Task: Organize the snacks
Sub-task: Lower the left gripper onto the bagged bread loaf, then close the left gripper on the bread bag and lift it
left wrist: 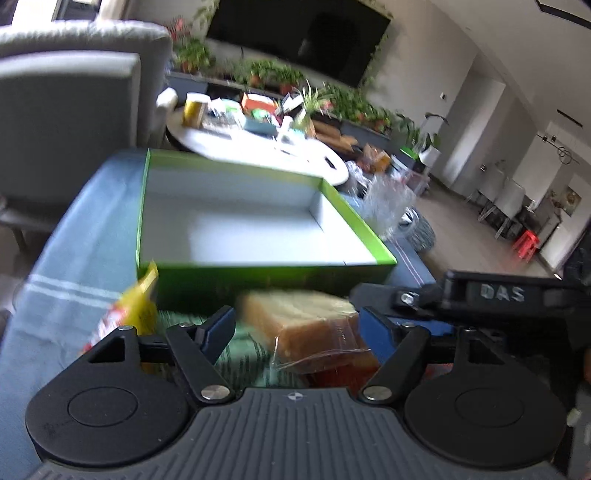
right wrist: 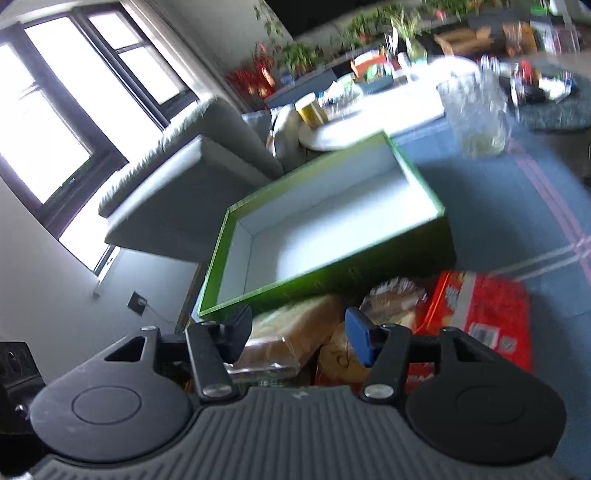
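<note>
A blue cloth (left wrist: 74,236) with pale stripes covers the table in a bright living room. Nearest the left gripper (left wrist: 295,332) lies a wrapped loaf of bread (left wrist: 306,325), sitting between the blue pads (left wrist: 376,336); the jaws stand apart on either side of it, and the blur hides whether they press it (so a grasp cannot be told). A yellow snack bag (left wrist: 136,310) sits just left of them.

The right gripper (right wrist: 299,332) hangs with its jaws apart over the same loaf (right wrist: 291,325), not clamped on anything visible. A second bagged bread (right wrist: 391,299) and a red packet (right wrist: 487,314) lie to its right.

Just behind the snacks stands an open green box (left wrist: 258,271) with a white inside, nothing in it. Beyond it a clear glass jug (right wrist: 476,114) stands on the cloth, then a grey sofa (right wrist: 177,177), a cluttered white round table (left wrist: 266,147), potted plants (left wrist: 273,72) and a dark television (left wrist: 299,33).
</note>
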The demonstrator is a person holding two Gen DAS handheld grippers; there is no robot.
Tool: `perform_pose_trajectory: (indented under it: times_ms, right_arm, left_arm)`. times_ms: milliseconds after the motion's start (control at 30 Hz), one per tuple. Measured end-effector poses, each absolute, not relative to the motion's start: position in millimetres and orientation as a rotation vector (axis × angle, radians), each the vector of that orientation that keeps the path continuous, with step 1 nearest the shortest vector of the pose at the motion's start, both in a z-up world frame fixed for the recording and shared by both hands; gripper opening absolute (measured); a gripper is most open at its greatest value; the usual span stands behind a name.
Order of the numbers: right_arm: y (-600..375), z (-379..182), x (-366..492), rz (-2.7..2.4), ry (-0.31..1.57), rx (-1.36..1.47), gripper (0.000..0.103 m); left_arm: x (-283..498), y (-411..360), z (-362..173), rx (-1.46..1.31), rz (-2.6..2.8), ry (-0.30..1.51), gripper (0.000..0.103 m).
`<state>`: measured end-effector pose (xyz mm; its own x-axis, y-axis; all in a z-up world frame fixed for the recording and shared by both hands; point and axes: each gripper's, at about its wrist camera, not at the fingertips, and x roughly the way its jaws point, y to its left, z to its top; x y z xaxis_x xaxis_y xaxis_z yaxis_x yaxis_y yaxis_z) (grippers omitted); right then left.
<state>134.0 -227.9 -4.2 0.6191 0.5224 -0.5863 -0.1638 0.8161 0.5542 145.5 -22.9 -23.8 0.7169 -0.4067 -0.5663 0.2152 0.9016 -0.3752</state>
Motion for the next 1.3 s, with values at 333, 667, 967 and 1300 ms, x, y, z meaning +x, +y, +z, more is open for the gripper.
perform_pose_trajectory:
  times_ms: [333,667,967,1300]
  right_arm:
    - [-218,-10,122,0.486,0.865,0.491,0.086]
    - [-206,-17,74,0.506,0.869,0.431,0.085]
    - [-218,2,65,0.515,0.773,0.308,0.086]
    - [-155,-3,114,0.839,0.576,-0.261,0.087]
  left_arm:
    - [120,-18,-32,-0.272,-0.431,0.704,0.070]
    - [76,-19,-36,-0.120,-0.486,0.713,0.071]
    - [52,0,-32,-0.045,-0.336,0.727,0.072]
    - [31,-9,-36,-0.009,-0.425,0.819,0.072]
